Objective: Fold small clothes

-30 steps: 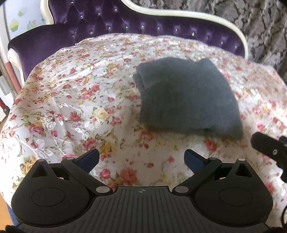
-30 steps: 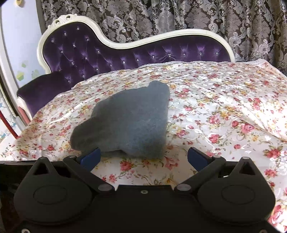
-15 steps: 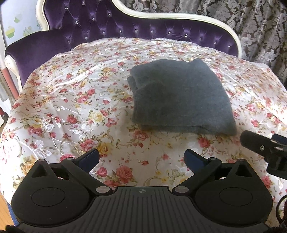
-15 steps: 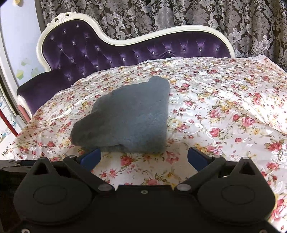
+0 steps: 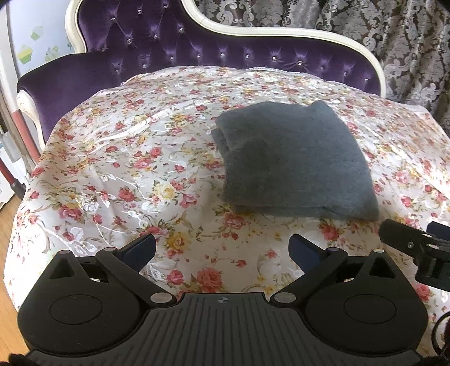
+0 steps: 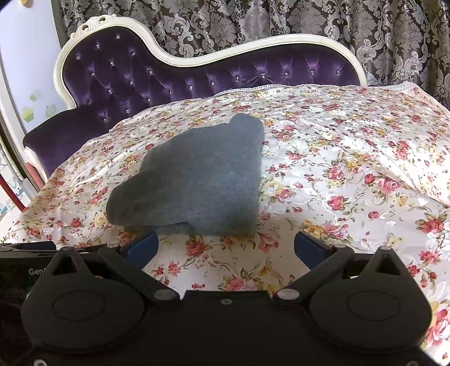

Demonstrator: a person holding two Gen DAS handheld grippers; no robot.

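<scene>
A dark grey folded garment (image 5: 292, 160) lies flat on the floral tablecloth (image 5: 135, 174), right of centre in the left wrist view. In the right wrist view the same grey garment (image 6: 197, 180) sits just beyond the fingertips, left of centre. My left gripper (image 5: 222, 249) is open and holds nothing, a short way in front of the garment's near edge. My right gripper (image 6: 225, 247) is open too, its left blue pad (image 6: 143, 249) close to the garment's near edge. The right gripper's black tip (image 5: 407, 243) shows at the right edge of the left wrist view.
The floral tablecloth (image 6: 351, 174) covers a round table. Behind it stands a purple tufted sofa (image 5: 197, 48) with a cream frame, backed by patterned curtains (image 6: 253, 25). Wooden floor (image 5: 8, 247) shows at the left table edge.
Both grippers have drawn back and lifted slightly from the garment, staying open. The garment itself has not moved.
</scene>
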